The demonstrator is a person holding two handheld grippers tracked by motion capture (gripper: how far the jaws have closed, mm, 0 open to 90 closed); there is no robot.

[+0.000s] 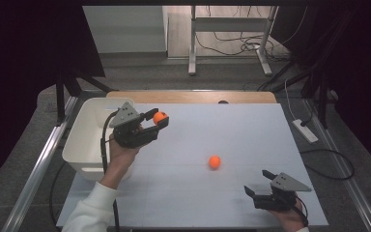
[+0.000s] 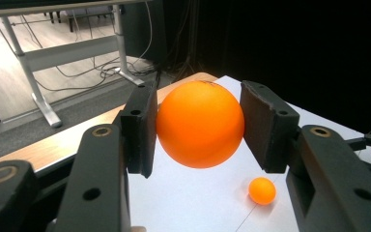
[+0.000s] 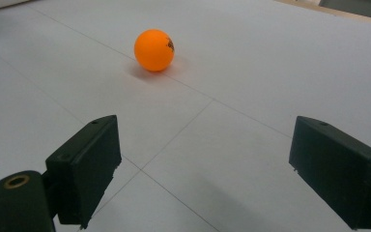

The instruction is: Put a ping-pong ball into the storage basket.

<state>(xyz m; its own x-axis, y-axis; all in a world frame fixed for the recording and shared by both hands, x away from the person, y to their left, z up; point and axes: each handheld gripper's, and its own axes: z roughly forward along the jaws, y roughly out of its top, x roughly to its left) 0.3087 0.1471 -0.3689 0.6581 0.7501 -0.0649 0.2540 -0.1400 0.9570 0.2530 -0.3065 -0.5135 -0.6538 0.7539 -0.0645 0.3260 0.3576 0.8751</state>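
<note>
Where a white table (image 1: 198, 193) stands, grey floor (image 1: 140, 75), cables (image 1: 232, 46) behind.

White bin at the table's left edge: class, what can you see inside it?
The white bin shows bare white inner walls. The left tongs, holding an orange ball, and the hand cover part of its floor.

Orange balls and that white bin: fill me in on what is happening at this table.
A person works with a hand-held tool in each hand. The left tool is shut on one orange ball, held above the white table just beside the white bin. A second orange ball lies loose near the table's middle. The right tool sits low at the near right edge, jaws wide apart and holding nothing, pointed toward that loose ball. Whether the bin holds anything cannot be told.
</note>
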